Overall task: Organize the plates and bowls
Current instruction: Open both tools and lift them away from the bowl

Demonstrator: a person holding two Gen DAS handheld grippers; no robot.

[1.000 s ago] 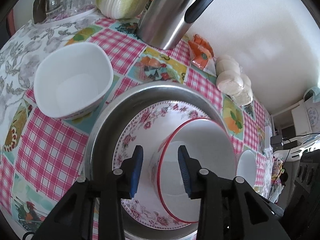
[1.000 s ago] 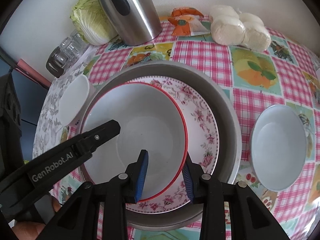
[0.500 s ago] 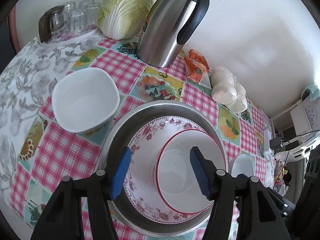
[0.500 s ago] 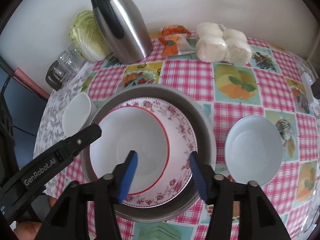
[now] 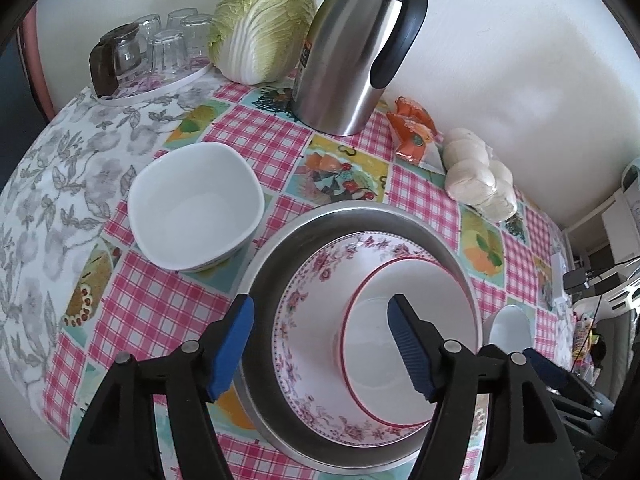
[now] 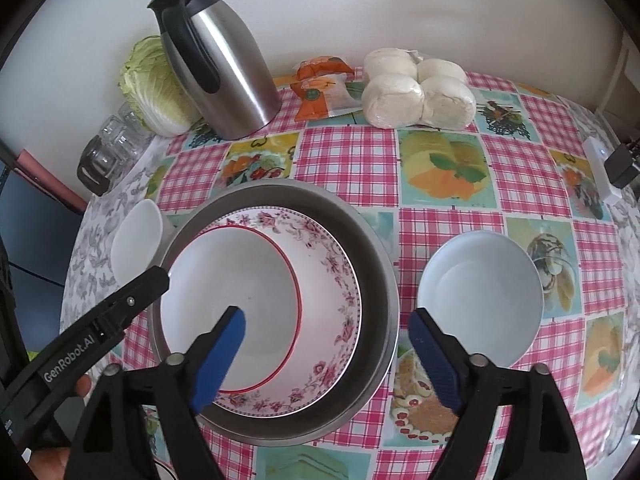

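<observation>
On a table spread with a pink checked cloth (image 6: 344,152), a red-rimmed bowl (image 6: 232,280) sits nested inside a flowered bowl (image 6: 332,292), which in turn rests in a wide metal basin (image 6: 376,256). Both tools hover above the stack with nothing in their grip: the right gripper (image 6: 326,350) has its blue pads spreading wider, one over the red-rimmed bowl and the other past the basin's near right edge, while the left gripper (image 5: 320,344) is also opening, its pads straddling the basin's left rim and touching no dish. To the left of the basin stands a squarish white bowl (image 5: 196,206); to the right, apart from the basin, a round white bowl (image 6: 480,294). Along the far wall are a steel jug (image 6: 224,64), a cabbage (image 5: 264,20), upturned glasses (image 5: 160,50) on a tray, an orange packet (image 6: 320,84) and what appear to be wrapped buns (image 6: 416,90). A hand (image 6: 82,386) shows at the lower left edge of the right-wrist view, just behind the left gripper's arm.
</observation>
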